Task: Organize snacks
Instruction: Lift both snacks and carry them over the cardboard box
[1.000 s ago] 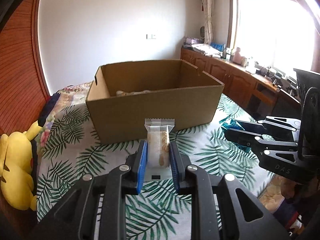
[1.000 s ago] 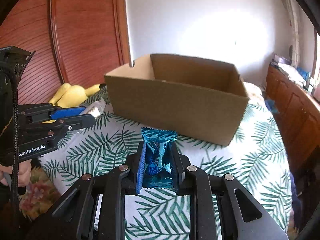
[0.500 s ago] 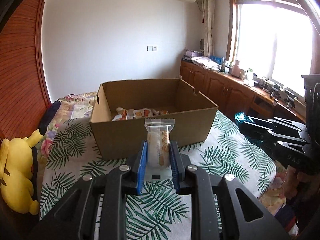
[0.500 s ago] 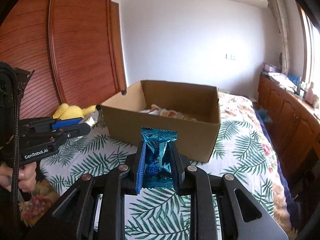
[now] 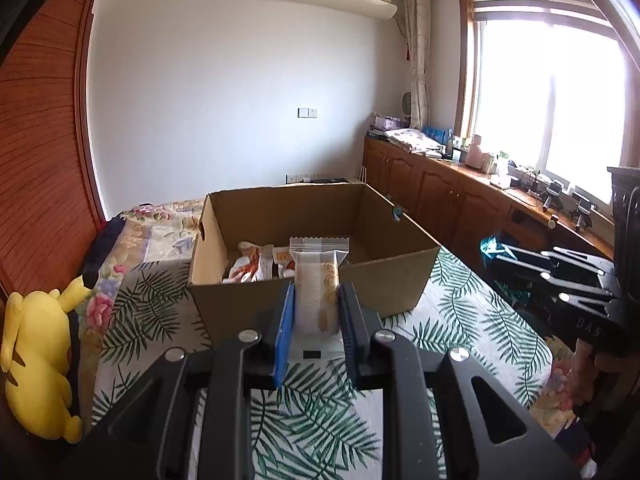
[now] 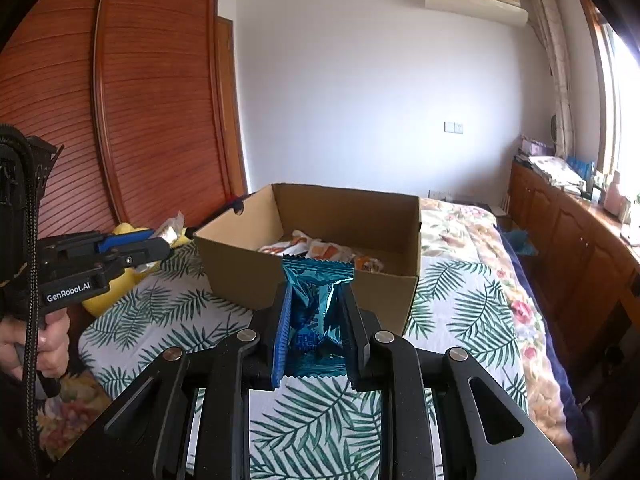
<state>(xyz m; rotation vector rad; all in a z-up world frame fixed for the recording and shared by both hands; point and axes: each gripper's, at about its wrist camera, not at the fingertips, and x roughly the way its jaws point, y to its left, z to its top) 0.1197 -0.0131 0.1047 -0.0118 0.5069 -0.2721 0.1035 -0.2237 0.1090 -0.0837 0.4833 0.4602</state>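
Two snack packs being held up in front of the box, one per gripper

The white biscuit packet is being clamped upright in the left gripper, and the shiny blue snack bag is being pinched tight by the right gripper. Both are being held above the palm-leaf bedspread, just short of the near wall of the open cardboard box. More orange and white wrappers are being kept inside the box, toward its near left corner. A yellow plush toy is being left at the bed's left edge.
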